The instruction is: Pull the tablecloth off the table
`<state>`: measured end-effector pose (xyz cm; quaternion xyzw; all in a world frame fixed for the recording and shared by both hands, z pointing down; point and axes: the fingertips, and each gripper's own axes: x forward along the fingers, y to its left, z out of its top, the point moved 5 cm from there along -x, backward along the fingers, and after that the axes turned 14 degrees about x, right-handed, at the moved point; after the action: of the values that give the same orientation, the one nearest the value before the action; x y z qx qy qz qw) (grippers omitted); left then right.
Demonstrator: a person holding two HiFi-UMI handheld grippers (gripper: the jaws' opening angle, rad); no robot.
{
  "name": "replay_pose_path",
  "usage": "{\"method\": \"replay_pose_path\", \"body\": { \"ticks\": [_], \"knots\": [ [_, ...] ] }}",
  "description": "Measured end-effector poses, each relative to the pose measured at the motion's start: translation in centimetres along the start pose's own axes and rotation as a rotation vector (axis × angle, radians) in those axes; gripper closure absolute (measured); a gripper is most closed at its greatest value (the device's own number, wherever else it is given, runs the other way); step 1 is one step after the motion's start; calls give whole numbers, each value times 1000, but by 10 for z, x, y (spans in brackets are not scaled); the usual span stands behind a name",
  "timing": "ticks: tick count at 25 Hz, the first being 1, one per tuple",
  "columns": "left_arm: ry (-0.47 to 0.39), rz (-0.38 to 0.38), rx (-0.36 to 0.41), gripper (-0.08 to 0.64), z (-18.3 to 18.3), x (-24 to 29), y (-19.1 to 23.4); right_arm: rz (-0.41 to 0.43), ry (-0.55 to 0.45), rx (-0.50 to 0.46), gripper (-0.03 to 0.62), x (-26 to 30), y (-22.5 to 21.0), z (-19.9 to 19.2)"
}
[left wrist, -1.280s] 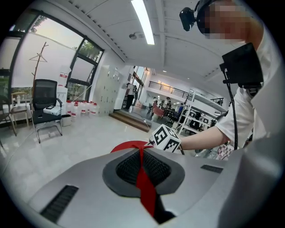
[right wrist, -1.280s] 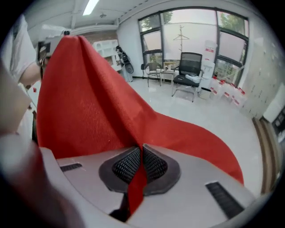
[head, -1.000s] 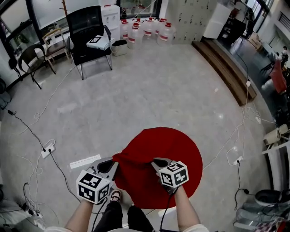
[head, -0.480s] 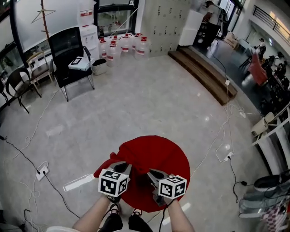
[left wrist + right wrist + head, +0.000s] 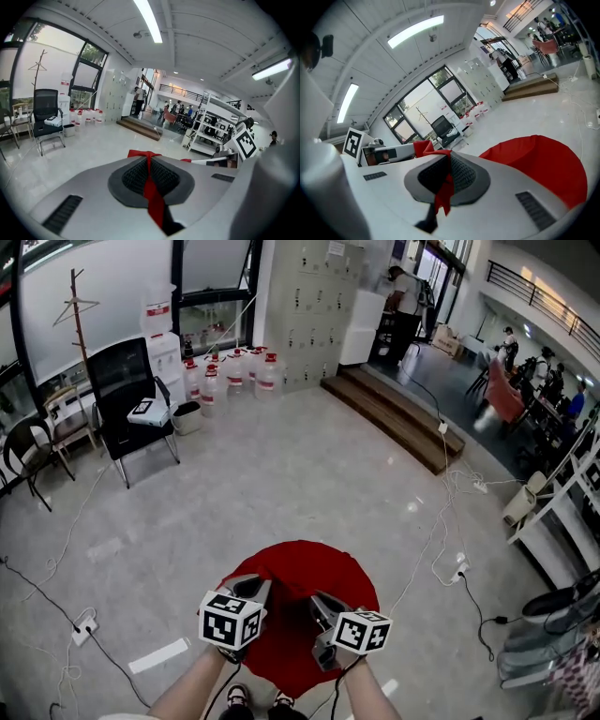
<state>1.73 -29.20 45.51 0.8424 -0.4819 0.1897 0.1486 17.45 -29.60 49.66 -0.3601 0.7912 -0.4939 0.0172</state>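
A red tablecloth (image 5: 305, 582) lies spread in a round shape over a table, which it hides completely. Both grippers hold its near edge, raised a little and bunched. My left gripper (image 5: 247, 590) is shut on a fold of the tablecloth (image 5: 151, 186), a red strip pinched between its dark pads. My right gripper (image 5: 324, 604) is shut on another fold of the tablecloth (image 5: 444, 183), and the rest of the cloth (image 5: 539, 159) spreads out past its jaws. The two grippers sit close, side by side. The right gripper (image 5: 233, 151) shows in the left gripper view.
Grey floor all round, with cables and a power strip (image 5: 82, 629) at the left. A black office chair (image 5: 131, 399) and water bottles (image 5: 230, 367) stand far back left. A wooden step (image 5: 394, 418) lies at the back, and shelving (image 5: 562, 521) stands at the right. People stand in the distance.
Both grippers have drawn closer together, still holding the cloth edge. The head view has tilted up, so the cloth sits lower and smaller in the frame and more of the room shows.
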Motion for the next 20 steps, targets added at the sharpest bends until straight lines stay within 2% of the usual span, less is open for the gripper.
{"method": "replay_pose_path", "body": {
  "ticks": [8,13,20],
  "knots": [
    [-91,-5,65,541,43,-26,-6,-6,-121,-7,566,-22,34,24],
    [-115,54,131,541,64,-30,-9,-55,-133,-122,566,-26,53,42],
    [-172,133,107,541,90,-42,-8,-75,-158,-192,566,-27,81,61]
  ]
}}
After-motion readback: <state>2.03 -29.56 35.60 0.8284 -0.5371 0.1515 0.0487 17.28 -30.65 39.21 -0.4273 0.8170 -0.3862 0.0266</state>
